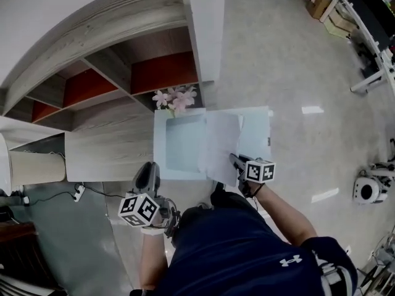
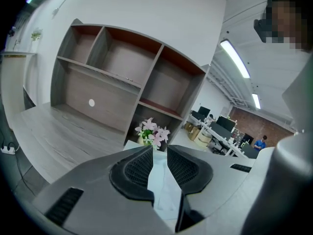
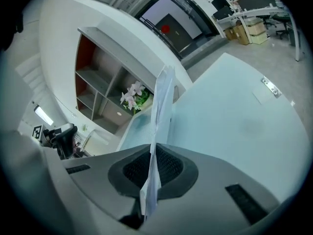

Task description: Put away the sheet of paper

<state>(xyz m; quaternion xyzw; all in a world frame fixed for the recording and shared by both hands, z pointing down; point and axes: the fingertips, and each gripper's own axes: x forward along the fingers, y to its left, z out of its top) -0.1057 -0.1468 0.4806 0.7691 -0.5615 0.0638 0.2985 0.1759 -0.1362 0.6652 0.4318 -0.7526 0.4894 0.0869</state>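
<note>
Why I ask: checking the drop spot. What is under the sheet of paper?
An open pale case: its tray and flat lid. The sheet of paper, pinched in the right gripper, hides where they meet.

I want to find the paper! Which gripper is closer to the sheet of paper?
Right. The right gripper is clamped on the paper's near edge. The left gripper sits off to the paper's left, jaws slightly apart, not touching it.

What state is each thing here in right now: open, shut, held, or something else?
sheet of paper: gripped, not yet put away.
right hand-held gripper: shut on the sheet of paper.
left hand-held gripper: open, nothing in it.
box: open, lid laid flat beside it.
</note>
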